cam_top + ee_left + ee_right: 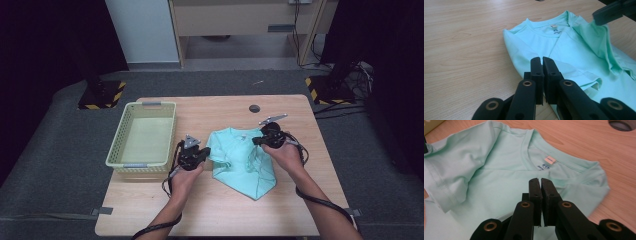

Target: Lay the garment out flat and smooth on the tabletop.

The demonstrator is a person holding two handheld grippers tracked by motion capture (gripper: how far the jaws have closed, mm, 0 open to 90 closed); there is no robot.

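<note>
Field notes, one moment.

- Mint-green cotton T-shirt (pixel 242 160): laid on the pale wooden counter (pixel 210 210), between the two pairs of jaws. Its neckline and small neck label (pixel 549 160) are seen just beyond the right jaws, and well ahead of the left jaws.
- Left gripper (pixel 204 152): jaws clenched, pads pressed together with only a hairline seam between them in the left gripper view (pixel 542 60). The tips are set on the shirt's near edge, with a sleeve hem just to their right. The pinch itself is hidden behind the jaws. In the right gripper view a sleeve is seen gathered up to a dark tip that is cut off by the left border, so a grasp on the shirt is read from that.
- Right gripper (pixel 255 141): jaws likewise clenched (pixel 540 181). What lies between the pads is hidden in its own view. In the left gripper view its black tip (pixel 599 16), partly cut off at the upper right, is seen pinching a raised fold of the shirt.
- Pale yellow perforated plastic basket (pixel 150 106): just behind the left jaws, on the side away from the shirt. Its inside is poorly resolved.
- Round dark hole in the counter (pixel 255 108): beyond the right jaws, cut off at the top edge in the right gripper view (pixel 621 125).
- The label print is too small to read.
</note>
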